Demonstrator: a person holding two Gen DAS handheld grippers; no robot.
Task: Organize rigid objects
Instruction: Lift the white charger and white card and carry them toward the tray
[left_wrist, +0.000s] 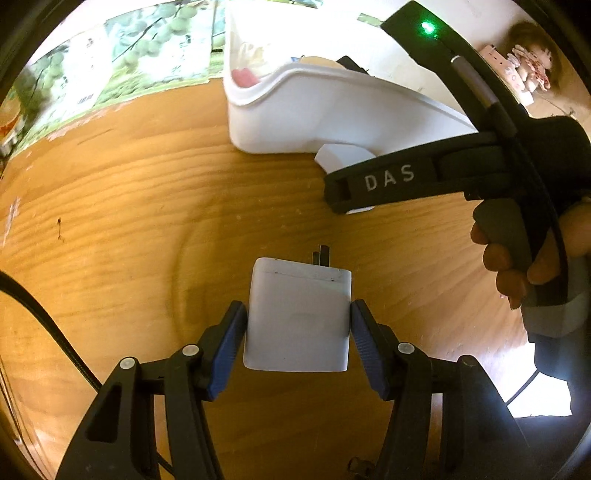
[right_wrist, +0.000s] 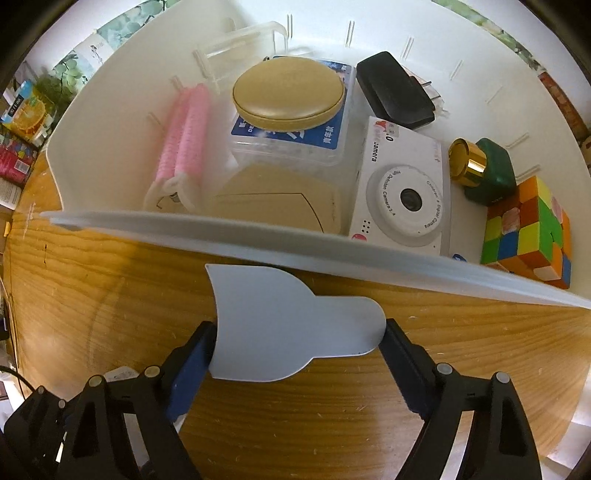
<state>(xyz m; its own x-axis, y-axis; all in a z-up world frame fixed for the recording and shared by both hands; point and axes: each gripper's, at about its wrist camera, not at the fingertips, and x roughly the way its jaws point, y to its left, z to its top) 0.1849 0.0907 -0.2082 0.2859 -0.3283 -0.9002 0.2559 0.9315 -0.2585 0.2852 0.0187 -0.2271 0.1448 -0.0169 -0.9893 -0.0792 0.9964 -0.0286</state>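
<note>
Both claws tilt down: left claw (left_wrist: 298, 325) clamps white charger (left_wrist: 297, 317); right claw (right_wrist: 299, 347) straddles bin handle (right_wrist: 295, 325).

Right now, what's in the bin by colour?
White: 1, camera
Black: 1, adapter
Pink: 1, brush
Tan: 2, round case, tan box
Green/gold: 1, bottle
Multicolour: 1, cube
Clear: 1, clear box
Total: 8

My right arm's bar hides part of the white bin (left_wrist: 332, 107); its contents there are blurred. Behind the bin's near wall (right_wrist: 332, 258), the cube's (right_wrist: 528, 229) base and beige box (right_wrist: 273, 203) are hidden.
</note>
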